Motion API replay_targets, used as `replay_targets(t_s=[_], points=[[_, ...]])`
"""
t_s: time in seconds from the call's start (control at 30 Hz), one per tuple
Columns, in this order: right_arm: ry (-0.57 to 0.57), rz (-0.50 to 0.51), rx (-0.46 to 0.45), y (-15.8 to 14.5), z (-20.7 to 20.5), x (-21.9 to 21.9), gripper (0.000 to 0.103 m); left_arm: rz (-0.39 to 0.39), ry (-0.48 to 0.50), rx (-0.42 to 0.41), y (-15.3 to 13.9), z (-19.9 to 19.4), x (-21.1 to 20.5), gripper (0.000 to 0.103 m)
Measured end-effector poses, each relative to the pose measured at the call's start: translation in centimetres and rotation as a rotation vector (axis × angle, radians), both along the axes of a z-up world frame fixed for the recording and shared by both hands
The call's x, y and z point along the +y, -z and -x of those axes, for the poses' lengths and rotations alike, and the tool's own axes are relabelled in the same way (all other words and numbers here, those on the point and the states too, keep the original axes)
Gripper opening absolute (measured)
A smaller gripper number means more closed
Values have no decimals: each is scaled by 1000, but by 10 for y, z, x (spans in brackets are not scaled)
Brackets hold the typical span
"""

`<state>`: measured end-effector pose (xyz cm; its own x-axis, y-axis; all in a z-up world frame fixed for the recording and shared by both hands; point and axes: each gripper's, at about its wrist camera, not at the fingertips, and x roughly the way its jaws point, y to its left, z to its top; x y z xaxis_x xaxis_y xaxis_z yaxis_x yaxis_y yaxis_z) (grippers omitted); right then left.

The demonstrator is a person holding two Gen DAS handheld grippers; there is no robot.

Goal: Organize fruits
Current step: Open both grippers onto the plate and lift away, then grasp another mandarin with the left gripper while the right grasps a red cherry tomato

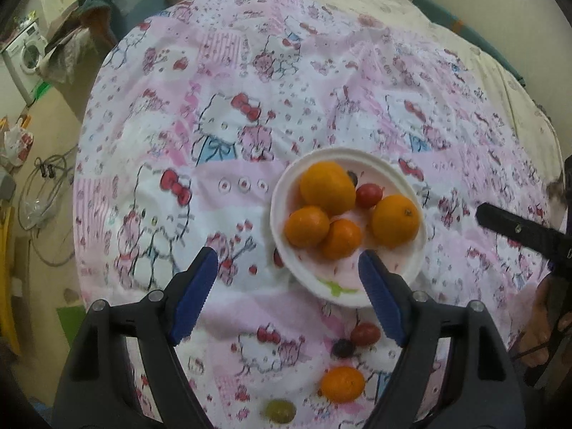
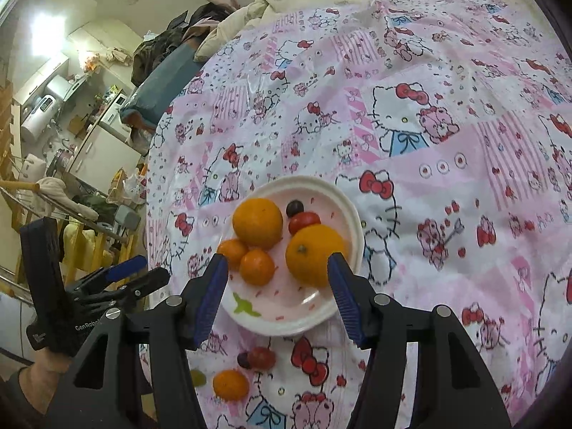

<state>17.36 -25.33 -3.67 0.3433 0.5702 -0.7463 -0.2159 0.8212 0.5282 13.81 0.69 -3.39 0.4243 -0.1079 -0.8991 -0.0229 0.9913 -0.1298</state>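
Both tongs (image 1: 287, 287) (image 2: 278, 293) released, empty — we fear loose orange (image 1: 342, 384) at 6 o'clock of plate (image 1: 279, 196) rolling across soft bed (image 1: 321, 71).

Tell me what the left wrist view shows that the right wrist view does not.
Only the left wrist view shows a washing machine at far left. Only the right wrist view shows a cluttered kitchen corner with a white cabinet. Both share the plate of oranges, the loose orange on the cartoon-cat cloth, and both grippers: the left gripper and right gripper are open.
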Motion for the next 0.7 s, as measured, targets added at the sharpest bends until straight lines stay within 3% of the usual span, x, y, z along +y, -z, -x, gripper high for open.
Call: replay_targets(t_s=[0.23,0.37,0.53,0.7], points=[[33,-17,45,7,21,-6,62,-25,71,96,20,32,-17,78],[47,-13,87,18,31,-7,62,-32,178,198,42,48,-41,78],[58,6,106,26,35,-9,62,-107,324,286,70,61,-74,78],[68,1,118,29,34,-10,62,-147,379,325,89,64,-96,71]])
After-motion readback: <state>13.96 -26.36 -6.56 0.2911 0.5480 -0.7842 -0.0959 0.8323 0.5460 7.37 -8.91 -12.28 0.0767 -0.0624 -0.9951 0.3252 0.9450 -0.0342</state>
